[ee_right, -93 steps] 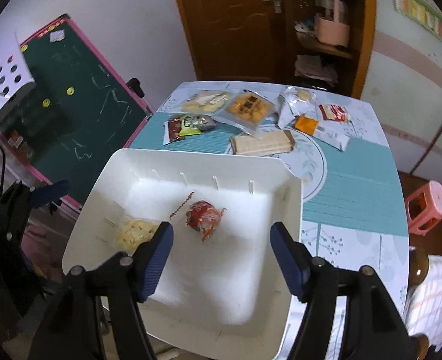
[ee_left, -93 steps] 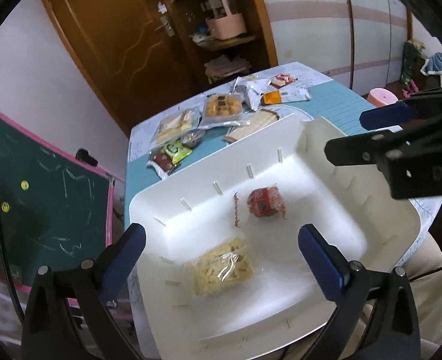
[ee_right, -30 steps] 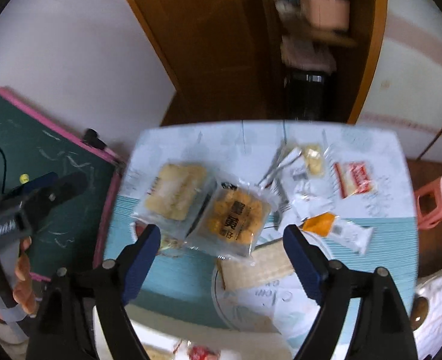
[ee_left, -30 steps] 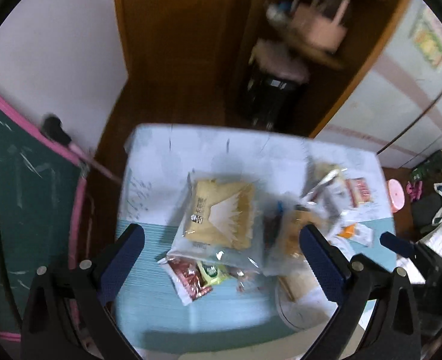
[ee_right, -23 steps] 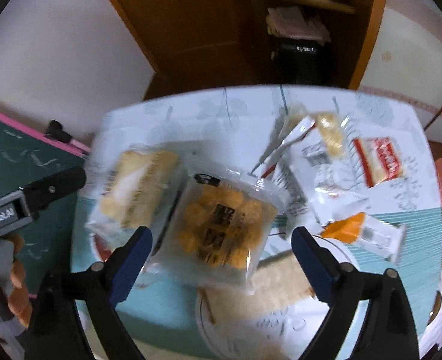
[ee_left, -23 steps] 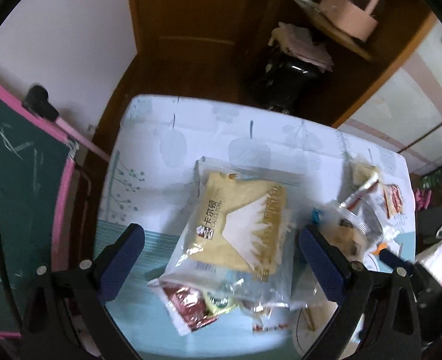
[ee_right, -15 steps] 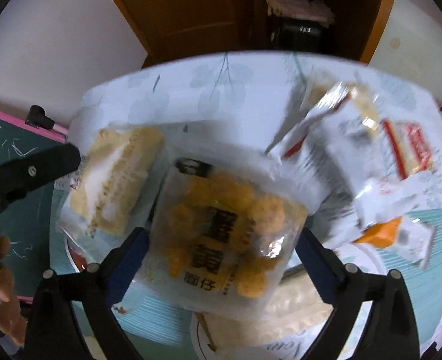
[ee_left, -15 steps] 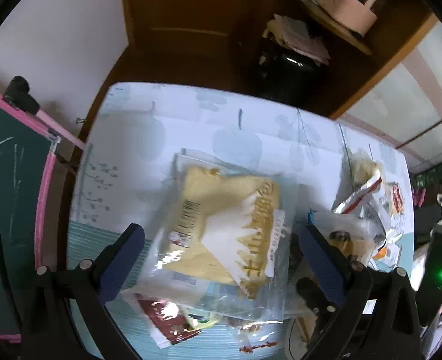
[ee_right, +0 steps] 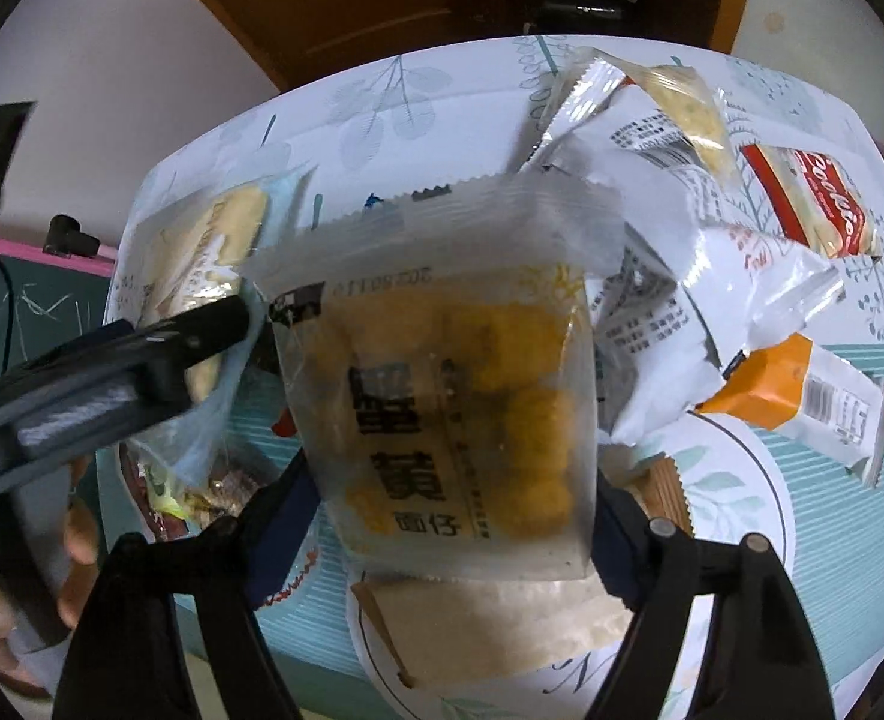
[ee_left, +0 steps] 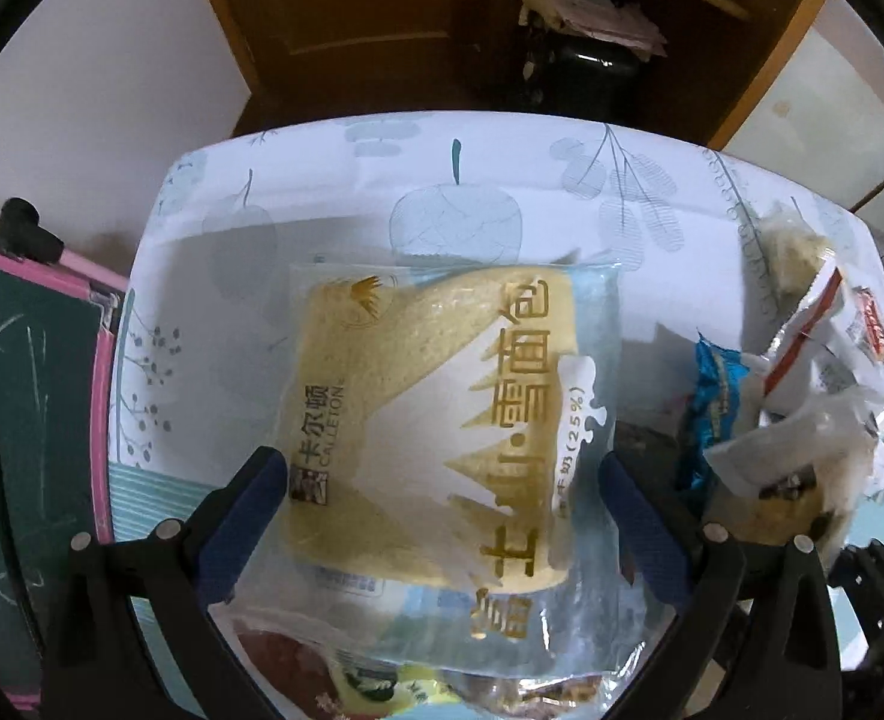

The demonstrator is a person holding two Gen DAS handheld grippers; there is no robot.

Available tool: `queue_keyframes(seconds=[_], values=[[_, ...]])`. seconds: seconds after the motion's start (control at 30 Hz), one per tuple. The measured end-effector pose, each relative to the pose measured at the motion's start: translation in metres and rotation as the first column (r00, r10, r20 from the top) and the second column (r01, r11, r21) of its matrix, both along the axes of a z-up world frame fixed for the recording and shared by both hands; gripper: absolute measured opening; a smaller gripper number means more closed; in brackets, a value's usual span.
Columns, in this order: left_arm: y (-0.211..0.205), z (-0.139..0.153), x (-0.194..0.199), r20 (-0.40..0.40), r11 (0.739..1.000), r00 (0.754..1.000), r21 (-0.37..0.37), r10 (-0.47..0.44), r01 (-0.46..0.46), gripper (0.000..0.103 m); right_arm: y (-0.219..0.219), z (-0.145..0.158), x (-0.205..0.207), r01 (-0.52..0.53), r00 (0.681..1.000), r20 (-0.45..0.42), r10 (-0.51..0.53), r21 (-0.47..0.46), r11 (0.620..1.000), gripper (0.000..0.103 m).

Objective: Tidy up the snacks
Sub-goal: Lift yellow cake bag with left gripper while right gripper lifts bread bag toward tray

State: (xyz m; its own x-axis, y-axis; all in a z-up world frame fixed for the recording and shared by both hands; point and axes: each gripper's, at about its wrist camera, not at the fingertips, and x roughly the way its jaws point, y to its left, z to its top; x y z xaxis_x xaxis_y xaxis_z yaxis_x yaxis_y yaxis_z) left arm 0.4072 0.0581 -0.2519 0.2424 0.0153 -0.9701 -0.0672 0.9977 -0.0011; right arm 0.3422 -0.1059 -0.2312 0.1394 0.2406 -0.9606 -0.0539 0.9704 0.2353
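1. A clear plastic bread bag (ee_left: 436, 426) fills the middle of the left wrist view. It lies flat on the counter (ee_left: 454, 156). Inside it is a pale yellow, spongy slice of bread.
2. The bag has gold writing and the word "CALLETON". A small "(25%)" is printed near its right edge.
3. The left hand-held gripper (ee_left: 442, 516) has its blue pads apart, one on each side of the bread bag. I cannot tell if they touch it.
4. In the right wrist view, a clear bag of round yellow snacks (ee_right: 454, 396) sits in the middle. It has big dark letters and a zigzag top edge.
5. The right hand-held gripper (ee_right: 448, 534) has just been closing. Its blue pads sit at the two lower sides of the snack bag, with the bag between them. I cannot tell if they squeeze it yet.
6. At the upper right, a red and white packet (ee_right: 814, 204) reads "Cookie". An orange and white packet (ee_right: 802, 396) lies at the right.
7. The counter cloth is white with blue leaves and teal stripes.
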Motion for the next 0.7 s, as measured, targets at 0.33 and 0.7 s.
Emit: queue_keyframes(seconds=[0.33,0.7], values=[[-0.012,0.031,-0.015,0.084,0.999,0.996,0.042,-0.037,0.034,0.01,-0.011,0.009,-0.006,-0.009,1.0,-0.005,0.009,0.058,0.998,0.077],[-0.027,0.142,-0.073,0.238,0.995,0.968,-0.034,-0.08,0.091,0.004,-0.039,0.082,-0.043,-0.043,0.989,0.148,0.025,0.12,0.992,0.075]])
